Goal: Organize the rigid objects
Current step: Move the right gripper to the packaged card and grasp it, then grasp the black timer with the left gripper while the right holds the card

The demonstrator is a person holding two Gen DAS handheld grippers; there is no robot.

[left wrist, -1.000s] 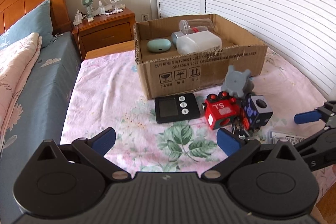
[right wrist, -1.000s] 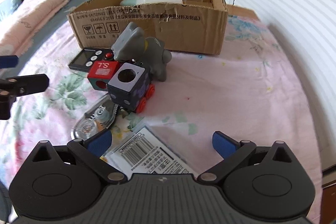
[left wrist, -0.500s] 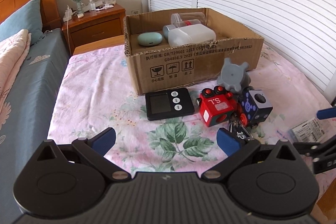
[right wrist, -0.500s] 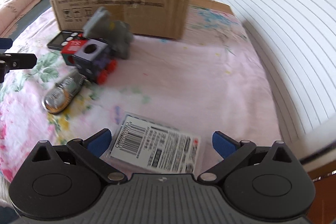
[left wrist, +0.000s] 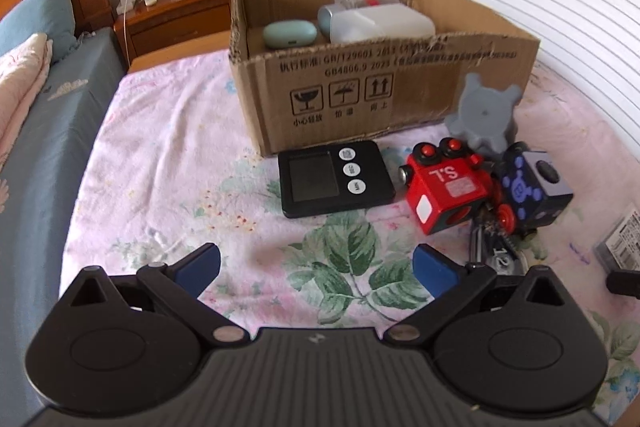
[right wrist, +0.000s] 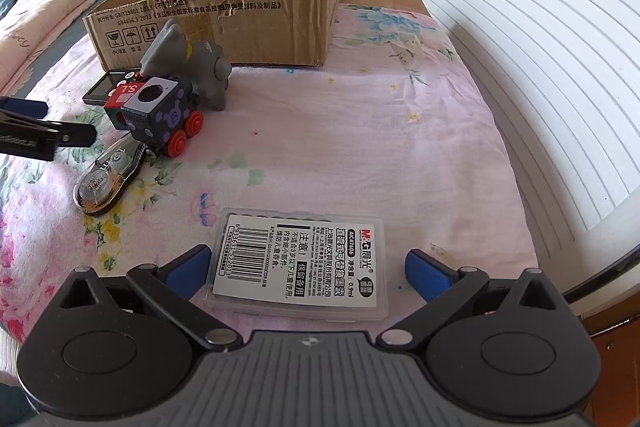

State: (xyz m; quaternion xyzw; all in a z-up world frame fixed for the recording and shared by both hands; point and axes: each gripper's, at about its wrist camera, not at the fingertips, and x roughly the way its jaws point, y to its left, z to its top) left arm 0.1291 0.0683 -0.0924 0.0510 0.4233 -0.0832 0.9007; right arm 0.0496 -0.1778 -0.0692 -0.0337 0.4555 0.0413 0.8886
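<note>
Two tongs hang apart over the flowery bed (right wrist: 360, 131). The right tongs (right wrist: 306, 269) straddle a flat clear plastic case (right wrist: 298, 263) with a paper label. The left tongs (left wrist: 316, 267) hold nothing, near a black timer (left wrist: 334, 183), a blocky red train (left wrist: 448, 193) and what looks like a rubbery grey toy (left wrist: 482, 117). A brown cardboard box (left wrist: 400, 91) sits behind.

A clear flat case (right wrist: 299, 265) with a barcode label lies low in the frame; toy trains (right wrist: 162, 111), timer (left wrist: 334, 183) cluster left of centre.
</note>
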